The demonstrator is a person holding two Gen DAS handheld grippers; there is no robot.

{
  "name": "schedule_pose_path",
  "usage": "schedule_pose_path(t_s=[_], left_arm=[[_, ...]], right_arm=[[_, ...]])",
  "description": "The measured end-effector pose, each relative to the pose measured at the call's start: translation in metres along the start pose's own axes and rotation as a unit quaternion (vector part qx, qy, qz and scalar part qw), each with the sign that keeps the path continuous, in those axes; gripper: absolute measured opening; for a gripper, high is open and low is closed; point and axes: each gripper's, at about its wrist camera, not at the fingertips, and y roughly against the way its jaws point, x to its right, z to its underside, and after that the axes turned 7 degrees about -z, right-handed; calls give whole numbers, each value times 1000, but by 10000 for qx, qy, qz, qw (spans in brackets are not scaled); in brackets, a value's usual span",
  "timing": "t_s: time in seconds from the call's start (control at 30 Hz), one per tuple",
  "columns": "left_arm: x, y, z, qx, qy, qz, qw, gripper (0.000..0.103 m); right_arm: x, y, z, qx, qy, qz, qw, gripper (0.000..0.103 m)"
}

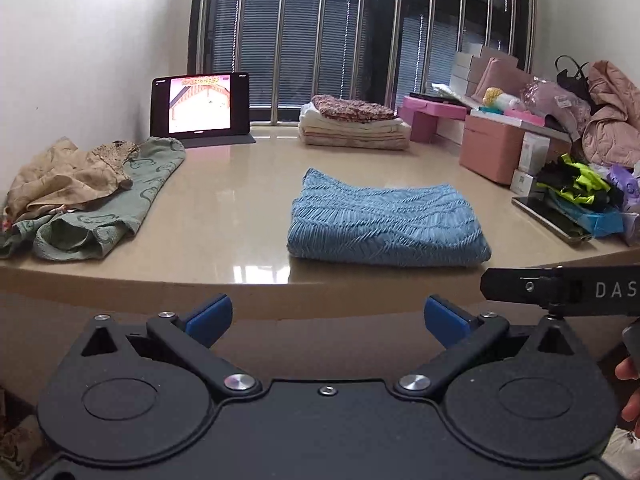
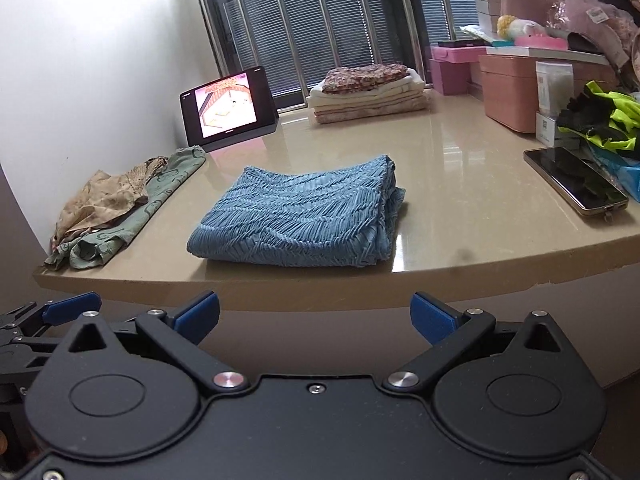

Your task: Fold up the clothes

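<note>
left wrist view: left gripper [image 1: 328, 318] hangs below the table [image 1: 224, 216] edge, fingers spread, nothing held. blue cloth [image 1: 384, 224] lies folded near the front edge. right wrist view: right gripper [image 2: 315, 316] likewise spread, empty, cloth [image 2: 300, 216] just ahead.

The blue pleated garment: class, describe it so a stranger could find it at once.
Start at the glossy beige table below the barred window. The blue pleated garment lies near the front edge, mid-table. Unlike the crumpled green and tan clothes left of it, it is neatly folded.
</note>
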Motion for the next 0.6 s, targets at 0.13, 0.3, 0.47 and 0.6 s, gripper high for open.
schedule_pose_path(t_s=[0.13, 0.3, 0.47, 0.6], left_arm=[[-2, 1, 2, -21, 44, -6, 10000, 103], [-3, 0, 2, -39, 59, 48, 10000, 103], [-3, -2, 3, -103, 80, 106, 9999, 103], [-3, -3, 4, -127, 63, 91, 9999, 103]], right_arm=[[-2, 0, 1, -41, 20, -37, 10000, 103], [-3, 0, 2, -47, 16, -40, 10000, 103], [-2, -1, 2, -95, -11, -39, 9999, 103], [-2, -3, 3, -126, -18, -44, 9999, 103]])
